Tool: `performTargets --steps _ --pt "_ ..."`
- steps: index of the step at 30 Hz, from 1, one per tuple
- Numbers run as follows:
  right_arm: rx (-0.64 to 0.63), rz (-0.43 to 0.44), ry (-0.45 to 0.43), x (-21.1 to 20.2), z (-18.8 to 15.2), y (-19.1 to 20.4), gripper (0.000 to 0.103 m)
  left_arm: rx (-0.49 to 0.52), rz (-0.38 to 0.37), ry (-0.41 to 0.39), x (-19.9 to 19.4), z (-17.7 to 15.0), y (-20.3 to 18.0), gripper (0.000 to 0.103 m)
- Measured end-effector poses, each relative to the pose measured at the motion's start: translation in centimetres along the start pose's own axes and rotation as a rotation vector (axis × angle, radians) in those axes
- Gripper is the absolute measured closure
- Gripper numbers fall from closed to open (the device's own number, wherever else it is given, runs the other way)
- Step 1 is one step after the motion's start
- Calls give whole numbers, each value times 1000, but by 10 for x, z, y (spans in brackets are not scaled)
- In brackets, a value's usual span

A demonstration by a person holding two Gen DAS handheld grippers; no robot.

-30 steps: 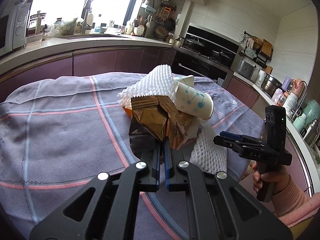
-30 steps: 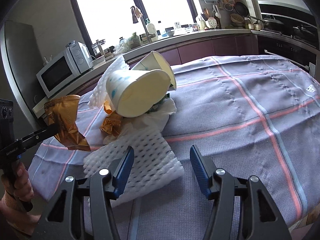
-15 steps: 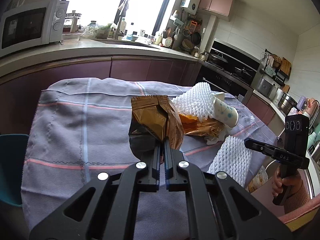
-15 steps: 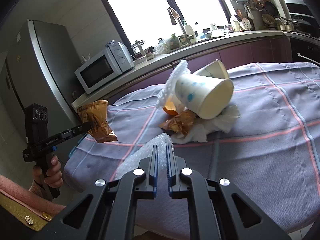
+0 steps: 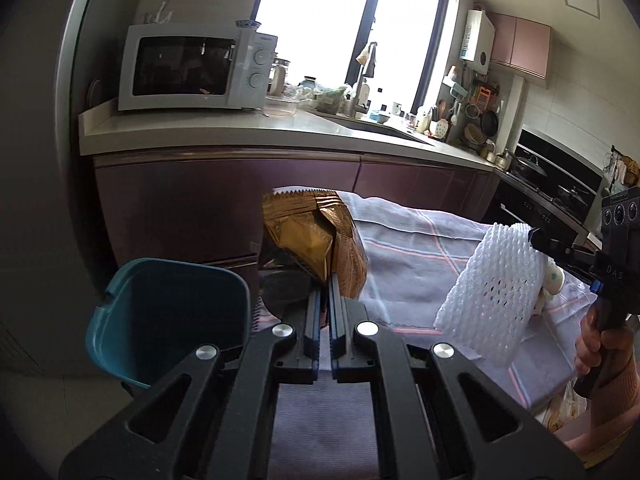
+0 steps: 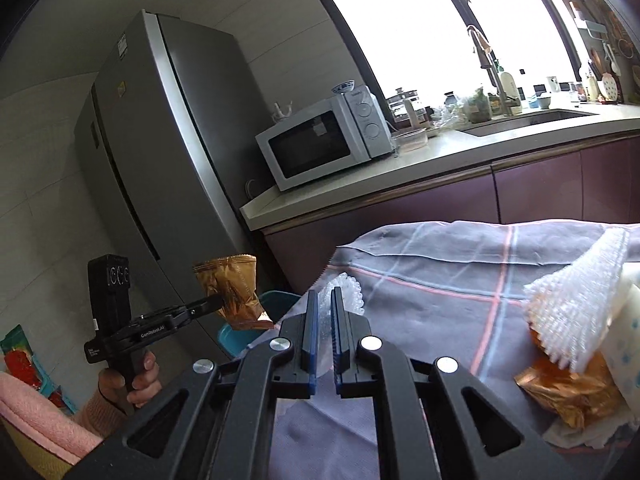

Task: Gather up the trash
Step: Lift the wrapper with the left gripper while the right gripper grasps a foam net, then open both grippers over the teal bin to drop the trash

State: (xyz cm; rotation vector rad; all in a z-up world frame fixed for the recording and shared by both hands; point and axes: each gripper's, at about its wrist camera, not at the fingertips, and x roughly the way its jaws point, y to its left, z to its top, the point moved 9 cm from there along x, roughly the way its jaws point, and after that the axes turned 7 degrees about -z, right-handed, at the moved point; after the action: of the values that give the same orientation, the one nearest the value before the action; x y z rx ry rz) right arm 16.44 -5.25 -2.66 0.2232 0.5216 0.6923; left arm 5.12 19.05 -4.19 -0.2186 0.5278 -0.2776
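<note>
My left gripper (image 5: 325, 280) is shut on a brown foil snack wrapper (image 5: 310, 240), held in the air just right of a teal bin (image 5: 168, 320) beyond the table's left end. The right wrist view shows the same wrapper (image 6: 232, 292) in the left gripper (image 6: 214, 302). My right gripper (image 6: 325, 296) is shut on a white foam net sleeve (image 6: 348, 292), which hangs above the table (image 5: 492, 292) in the left wrist view. More trash lies at the right: another foam net (image 6: 576, 304), a crumpled gold wrapper (image 6: 568, 392), a paper cup (image 6: 624, 344) and a tissue.
A grey checked cloth (image 6: 440, 272) covers the table. Behind stand purple cabinets, a counter with a microwave (image 5: 192, 68) and a sink, and a steel fridge (image 6: 160, 160) at the left. A person's hands hold both gripper handles.
Both grippers lifted and swung left, away from the trash pile toward the table's end. The right gripper shut on the foam net and raised it. The teal bin came into full view.
</note>
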Motion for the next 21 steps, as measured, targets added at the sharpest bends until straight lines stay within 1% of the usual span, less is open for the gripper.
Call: performTargets --steps 4,8,14,21 --pt "-25 77 17 50 18 33 98 -37 100 5 -7 2 49 99" --pt "-43 114 47 101 25 62 98 -73 166 26 0 -1 90 99" --pt "-76 115 117 165 15 90 98 -110 217 81 27 -12 138 99" --pt "-93 69 228 222 -7 98 97 -133 236 165 62 -30 170 97"
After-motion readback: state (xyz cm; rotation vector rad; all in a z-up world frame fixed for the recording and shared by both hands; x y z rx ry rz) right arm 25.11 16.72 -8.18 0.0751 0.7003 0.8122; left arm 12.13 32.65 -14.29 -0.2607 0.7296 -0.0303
